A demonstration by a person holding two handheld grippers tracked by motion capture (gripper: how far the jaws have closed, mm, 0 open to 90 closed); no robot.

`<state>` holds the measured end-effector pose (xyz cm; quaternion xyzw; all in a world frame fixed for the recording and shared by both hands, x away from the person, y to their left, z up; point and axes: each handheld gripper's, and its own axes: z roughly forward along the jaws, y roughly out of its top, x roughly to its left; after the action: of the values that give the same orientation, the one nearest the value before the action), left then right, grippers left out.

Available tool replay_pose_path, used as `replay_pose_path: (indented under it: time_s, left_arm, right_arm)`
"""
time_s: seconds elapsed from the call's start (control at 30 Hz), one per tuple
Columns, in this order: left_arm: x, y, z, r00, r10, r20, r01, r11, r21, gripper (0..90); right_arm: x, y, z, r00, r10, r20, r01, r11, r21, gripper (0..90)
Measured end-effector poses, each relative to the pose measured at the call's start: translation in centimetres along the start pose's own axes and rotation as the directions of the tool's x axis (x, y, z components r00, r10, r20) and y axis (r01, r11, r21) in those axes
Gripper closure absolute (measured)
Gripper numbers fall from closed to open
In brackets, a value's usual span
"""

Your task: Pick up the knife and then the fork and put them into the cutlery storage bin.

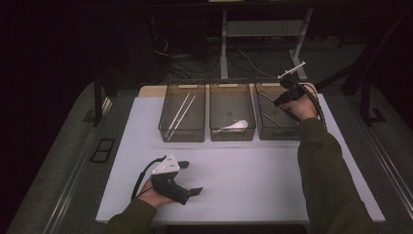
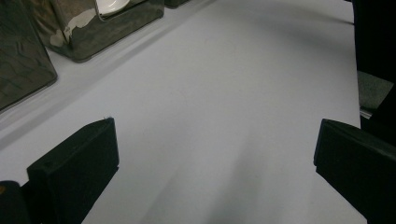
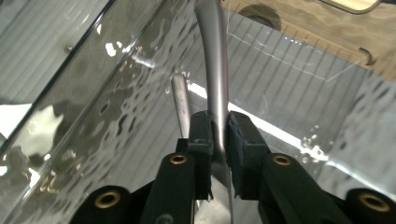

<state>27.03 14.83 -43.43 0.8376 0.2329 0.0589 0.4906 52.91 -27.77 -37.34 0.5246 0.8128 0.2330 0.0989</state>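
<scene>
Three clear bins stand in a row at the back of the white table (image 1: 243,180). My right gripper (image 1: 281,100) reaches down into the right bin (image 1: 278,137). In the right gripper view, that gripper (image 3: 219,126) is shut on the handle of a curved metal utensil (image 3: 212,56). A second metal handle (image 3: 181,100) lies just left of it in the bin. My left gripper (image 1: 193,178) rests low near the table's front left, open, with bare table between its jaws (image 2: 215,154).
The left bin (image 1: 182,139) holds pale chopsticks (image 1: 181,112). The middle bin (image 1: 232,137) holds a white spoon (image 1: 234,126), also seen in the left gripper view as the white spoon (image 2: 109,5). Desk legs and cables lie on the dark floor behind the table.
</scene>
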Motion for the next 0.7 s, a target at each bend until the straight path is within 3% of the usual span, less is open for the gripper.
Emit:
replay_pose_path:
  time_s: [0.03, 0.1, 0.17, 0.23, 0.37, 0.53, 0.7]
  left_arm:
    - [0.0, 0.0, 0.0, 1.0, -0.001, -0.001, 0.001, 1.0, 0.001, 0.0]
    - [0.0, 0.0, 0.1, 1.0, -0.005, 0.0, 0.005, 1.0, 0.002, 0.0]
    - [0.0, 0.0, 0.1, 1.0, -0.004, 0.0, 0.004, 1.0, 0.001, 0.0]
    - [0.0, 0.0, 0.1, 1.0, -0.003, 0.0, 0.003, 1.0, 0.002, 0.0]
    - [0.0, 0.0, 0.1, 1.0, -0.002, 0.001, 0.002, 1.0, 0.004, 0.0]
    - [-0.1, 0.0, 0.1, 1.0, -0.001, 0.001, 0.001, 1.0, 0.006, 0.0]
    - [-0.1, -0.1, 0.2, 1.0, 0.0, 0.0, 0.0, 1.0, 0.007, 0.0]
  right_arm:
    - [0.0, 0.1, 0.2, 0.9999, 0.006, -0.01, -0.006, 1.0, -0.007, 81.9]
    - [0.3, 0.2, 0.4, 1.0, 0.001, 0.002, -0.001, 1.0, -0.018, 90.0]
    - [0.4, 0.4, 0.5, 0.9998, 0.018, -0.013, -0.018, 1.0, -0.02, 90.0]
    - [0.6, 0.6, 0.5, 1.0, -0.006, -0.007, 0.006, 1.0, -0.004, 89.9]
    - [0.6, 0.5, 0.2, 1.0, -0.006, -0.007, 0.006, 1.0, -0.008, 89.8]
    - [0.4, 0.2, -0.4, 0.9999, -0.007, -0.015, 0.007, 0.999, -0.031, 89.4]
    - [0.1, -0.3, -1.1, 0.9995, -0.007, -0.031, 0.005, 0.998, -0.062, 83.5]
